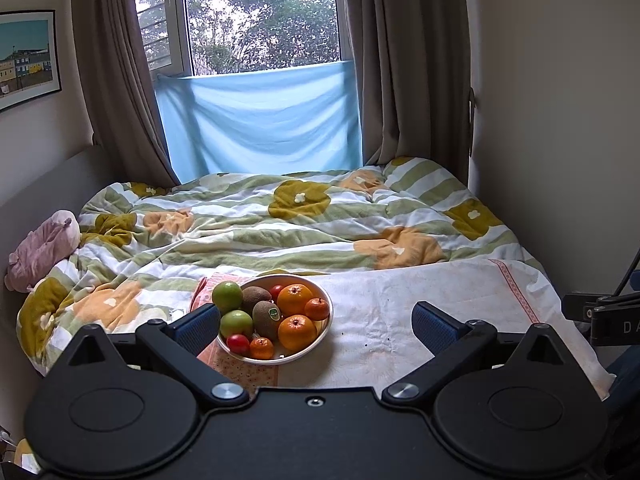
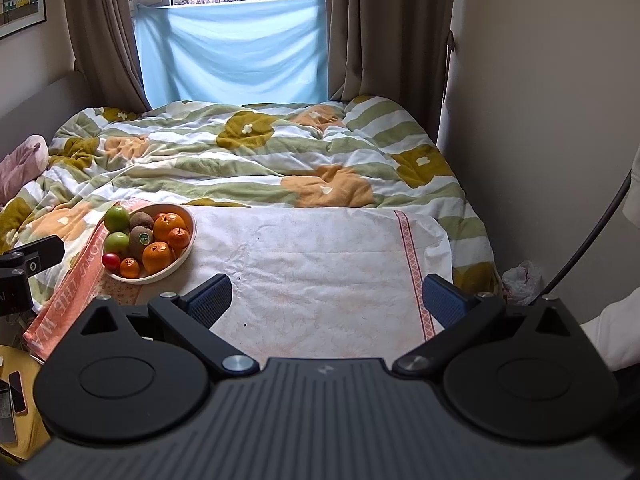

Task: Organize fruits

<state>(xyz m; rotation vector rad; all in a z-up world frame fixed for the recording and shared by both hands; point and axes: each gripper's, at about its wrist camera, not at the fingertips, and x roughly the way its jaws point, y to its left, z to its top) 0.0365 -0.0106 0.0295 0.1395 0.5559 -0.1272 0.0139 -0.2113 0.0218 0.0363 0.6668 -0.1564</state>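
All fruit in view lies in one shallow white bowl, which stands on the left part of a pale cloth spread over the near end of the bed. The bowl holds two green apples, two kiwis, two large oranges, two small mandarins and two small red fruits, packed touching one another and heaped above the rim. The rest of the cloth, to the right of the bowl, carries no fruit. This arrangement fits both fruit gathered into the bowl and fruit waiting to be sorted out of it; the views do not settle which. The left hand-held gripper has its jaws spread wide and holds nothing; its left pad sits just beside the near-left rim of the bowl. The right hand-held gripper is likewise spread wide and empty, over bare cloth, well apart from the bowl. Hazards: the bowl rests on cloth over a soft, rumpled duvet, so a downward or sideways push on the rim is likely to tilt it and spill the load. The fruits are round and crowded, so pulling one may dislodge its neighbours. A fruit set loose on the cloth may roll toward the duvet folds or off the bed edge. The smooth small fruits may slip from a partial grip.
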